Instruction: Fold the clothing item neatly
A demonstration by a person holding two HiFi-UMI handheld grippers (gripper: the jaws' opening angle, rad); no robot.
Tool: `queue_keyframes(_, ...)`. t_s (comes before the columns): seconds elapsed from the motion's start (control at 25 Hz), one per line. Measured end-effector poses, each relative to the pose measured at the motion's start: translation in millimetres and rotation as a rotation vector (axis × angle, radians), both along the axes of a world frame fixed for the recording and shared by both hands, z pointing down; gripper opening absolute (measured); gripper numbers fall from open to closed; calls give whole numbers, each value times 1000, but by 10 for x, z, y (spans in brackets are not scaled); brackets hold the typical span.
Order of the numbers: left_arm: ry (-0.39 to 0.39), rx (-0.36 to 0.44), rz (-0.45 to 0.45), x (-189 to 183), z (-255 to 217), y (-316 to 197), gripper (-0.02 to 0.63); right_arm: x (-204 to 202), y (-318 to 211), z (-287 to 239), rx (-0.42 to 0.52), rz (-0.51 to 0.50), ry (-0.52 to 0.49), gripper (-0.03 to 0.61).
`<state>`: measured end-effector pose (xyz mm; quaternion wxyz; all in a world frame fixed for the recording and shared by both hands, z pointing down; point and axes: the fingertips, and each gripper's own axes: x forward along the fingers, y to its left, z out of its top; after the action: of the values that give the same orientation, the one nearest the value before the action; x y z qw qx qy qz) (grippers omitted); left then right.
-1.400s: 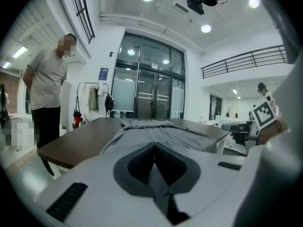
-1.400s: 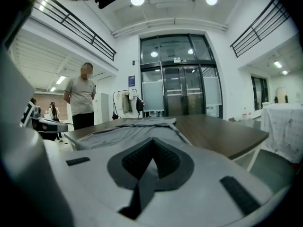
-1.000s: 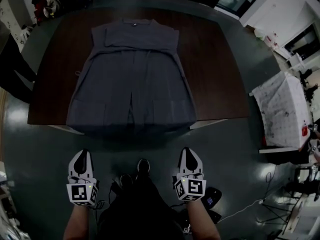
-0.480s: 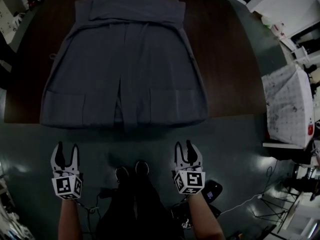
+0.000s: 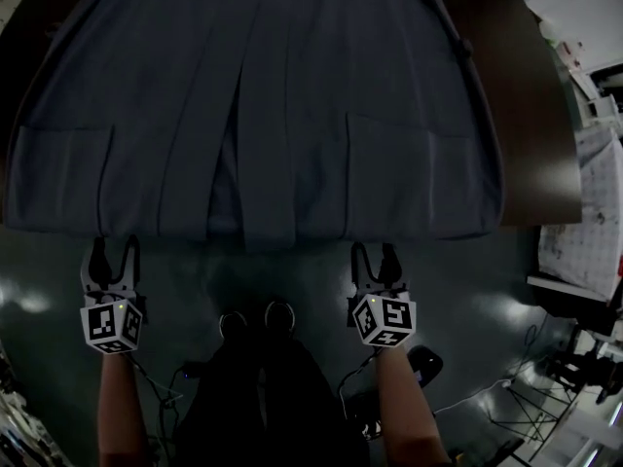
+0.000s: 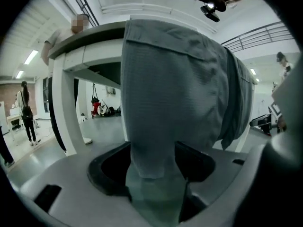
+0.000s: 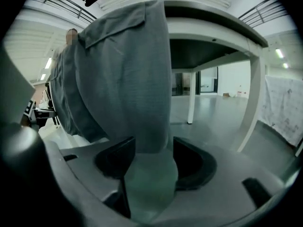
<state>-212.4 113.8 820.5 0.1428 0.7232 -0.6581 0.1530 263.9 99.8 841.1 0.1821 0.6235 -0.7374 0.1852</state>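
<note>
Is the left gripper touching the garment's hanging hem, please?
Cannot tell. The left gripper view shows the hem between the left gripper's jaws, which have just been opening; neither contact nor gap shows plainly.

The head camera looks steeply down from above the near edge of the table [image 5: 533,115], close over the garment [image 5: 263,115], which fills its upper frame; the left gripper [image 5: 113,247] and right gripper [image 5: 374,251] show low in it. Each gripper camera sits below tabletop height and faces forward along its own jaws, which have just been opening, with the hanging hem very near between them. All three views share that hem and the table's near edge; the gripper views seem to share the room behind.
</note>
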Motion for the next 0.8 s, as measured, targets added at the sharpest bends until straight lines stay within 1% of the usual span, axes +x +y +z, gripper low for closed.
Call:
queue_keyframes(0.16,30,34,4,12,439,-191,326,149,-232,475,16,-15,-10,235)
queue_keyframes(0.24,39,52,16,13,591,-275,342,157,-344,600,38,-27,-11,236)
queue_keyframes(0.4,48,117,43,-5,567,-338,348,75,-401,580,85,-47,9,235)
queue_keyframes(0.48,43,135,61,30,514,-341,348,23,-365,547,102,-68,16,235)
queue_keyframes(0.6,38,133,101,118,499,-378,347,-31,-335,511,111,-76,3,231)
queue_keyframes(0.64,33,121,107,137,511,-392,344,-37,-334,497,108,-70,-1,200)
queue_keyframes(0.68,31,110,103,139,522,-401,287,-40,-333,484,101,-61,0,170)
queue_keyframes(0.72,33,100,90,127,529,-402,162,-42,-328,474,91,-51,2,124)
queue_keyframes(0.76,37,89,74,108,535,-394,69,-45,-317,469,79,-41,4,82)
queue_keyframes(0.8,40,78,61,89,541,-378,34,-52,-302,468,67,-32,4,60)
